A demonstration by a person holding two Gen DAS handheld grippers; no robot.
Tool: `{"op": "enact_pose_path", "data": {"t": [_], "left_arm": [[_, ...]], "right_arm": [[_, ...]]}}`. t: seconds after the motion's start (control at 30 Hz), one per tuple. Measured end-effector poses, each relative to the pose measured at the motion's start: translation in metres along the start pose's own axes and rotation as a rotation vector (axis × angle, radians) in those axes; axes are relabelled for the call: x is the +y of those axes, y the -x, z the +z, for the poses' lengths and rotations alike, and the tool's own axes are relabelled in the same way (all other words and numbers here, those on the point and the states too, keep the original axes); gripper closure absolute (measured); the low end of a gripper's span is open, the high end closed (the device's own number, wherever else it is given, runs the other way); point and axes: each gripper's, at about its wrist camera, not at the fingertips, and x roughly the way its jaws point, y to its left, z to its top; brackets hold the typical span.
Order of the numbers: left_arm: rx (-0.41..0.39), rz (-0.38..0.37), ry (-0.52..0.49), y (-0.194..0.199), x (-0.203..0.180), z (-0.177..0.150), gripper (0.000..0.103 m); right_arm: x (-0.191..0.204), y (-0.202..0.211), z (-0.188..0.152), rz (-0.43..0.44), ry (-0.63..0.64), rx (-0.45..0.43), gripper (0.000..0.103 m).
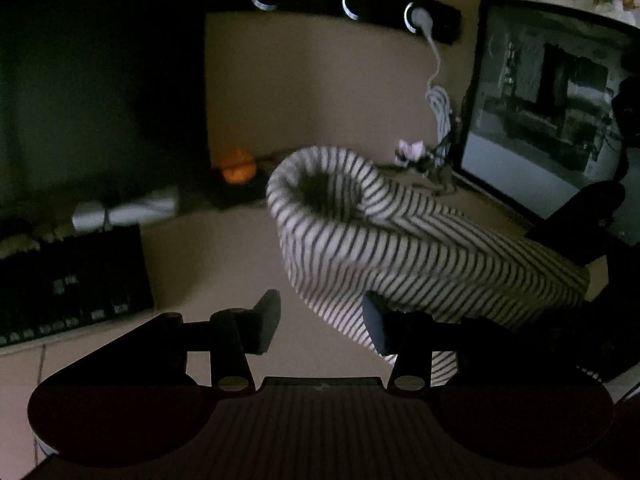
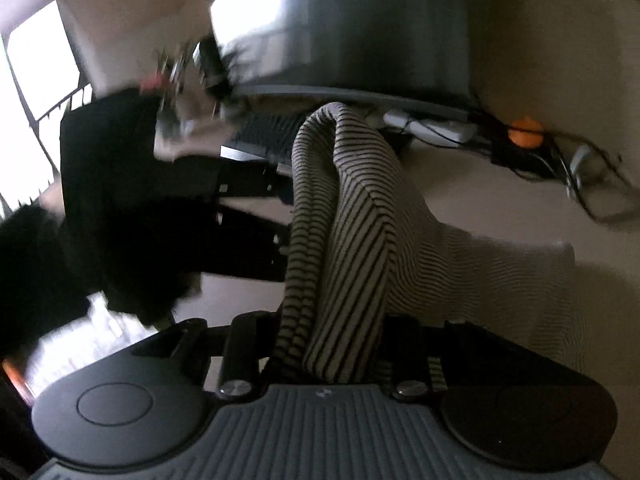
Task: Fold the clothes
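Right gripper point(image 2: 328, 344) clamped on bunched striped garment point(image 2: 340, 216). Left gripper point(image 1: 320, 320) part open, empty (cloth edge behind right finger).

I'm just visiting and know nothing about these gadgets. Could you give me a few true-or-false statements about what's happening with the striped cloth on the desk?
1. The right gripper is clamped on a bunched striped garment. True.
2. The garment is plain red. False: it has dark and light stripes.
3. The left gripper pinches the garment firmly. False: its jaws stand apart with no cloth pressed between them.
4. A keyboard lies on the desk. True.
5. The monitor lies face down. False: it stands upright.
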Motion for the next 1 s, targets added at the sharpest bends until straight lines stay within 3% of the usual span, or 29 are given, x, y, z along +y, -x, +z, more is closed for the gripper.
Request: {"op": "enact_pose_path", "data": {"t": [0.13, 0.27, 0.4, 0.53, 0.7, 0.87, 1.0], "left_arm": [[-0.008, -0.02, -0.004, -0.03, -0.016, 0.019, 0.052], [0.054, -0.052, 0.001, -0.079, -0.031, 0.033, 0.05], [0.116, -0.073, 0.012, -0.129, -0.046, 0.048, 0.046], [0.123, -0.088, -0.022, -0.16, -0.07, 0.066, 0.044], [0.162, -0.078, -0.042, -0.198, -0.096, 0.082, 0.036], [0.193, -0.073, -0.063, -0.221, -0.112, 0.091, 0.034], [0.217, -0.075, -0.055, -0.236, -0.116, 0.093, 0.031]], "right_arm": [[-0.055, 0.013, -0.011, 0.079, -0.263, -0.057, 0.075], [-0.114, 0.017, -0.037, 0.105, -0.489, -0.099, 0.075], [-0.152, 0.027, -0.055, -0.051, -0.543, -0.147, 0.074], [-0.181, 0.045, -0.063, -0.175, -0.56, -0.229, 0.074], [-0.198, 0.057, -0.064, -0.462, -0.414, -0.274, 0.071], [-0.204, 0.074, -0.042, -0.637, -0.294, -0.341, 0.072], [-0.24, 0.066, -0.042, -0.724, -0.352, -0.324, 0.072]]}}
